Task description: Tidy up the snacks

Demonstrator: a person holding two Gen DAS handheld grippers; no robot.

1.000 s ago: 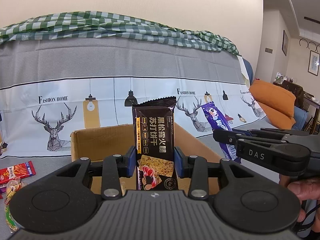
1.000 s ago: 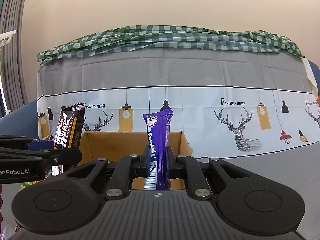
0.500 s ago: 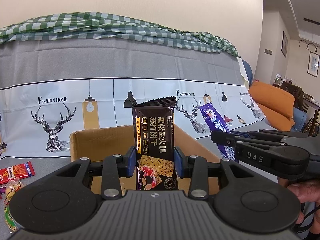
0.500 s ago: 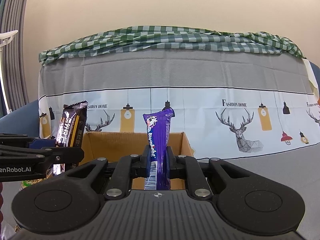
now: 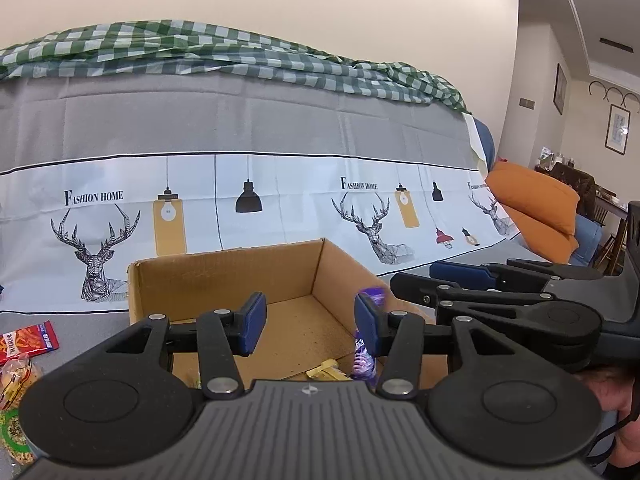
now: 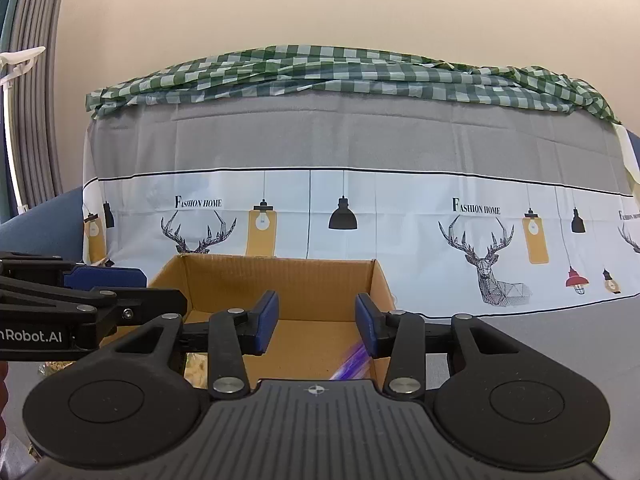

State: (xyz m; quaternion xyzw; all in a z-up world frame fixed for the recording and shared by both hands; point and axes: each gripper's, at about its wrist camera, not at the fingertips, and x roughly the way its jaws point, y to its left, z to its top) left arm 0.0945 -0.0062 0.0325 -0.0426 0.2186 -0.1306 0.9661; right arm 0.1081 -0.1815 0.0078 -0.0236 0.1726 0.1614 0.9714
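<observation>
A purple snack packet (image 5: pixel 365 354) is being caught mid-fall, blurred, just inside the right wall of the open cardboard box (image 5: pixel 224 276), with a yellow wrapper (image 5: pixel 329 371) already lying on the box floor. In the right wrist view the same packet is being seen only as a purple streak (image 6: pixel 352 362) low between the fingers, touched by neither pad.

Both tools are being held over the near edge of the box. The jaws of the left gripper (image 5: pixel 306 322) are opening with nothing between them, and the jaws of the right gripper (image 6: pixel 316 322) are opening as well, the packet dropping clear of their blue pads (image 6: pixel 267 316).

The release is judged to be done best with both tools being kept steady above the box until each packet has settled flat, so that nothing is being knocked back out over the wall. More snacks are still waiting on the grey cover at the left: a red packet (image 5: pixel 28 338) and a clear bag (image 5: pixel 14 378), with a green one (image 5: pixel 16 436) near the frame edge.

Compared with a second earlier, the dark cracker packet is no longer being pinched upright by the left tool and is out of sight, and the purple packet is no longer being clamped by the right; both tools have been kept in place.
</observation>
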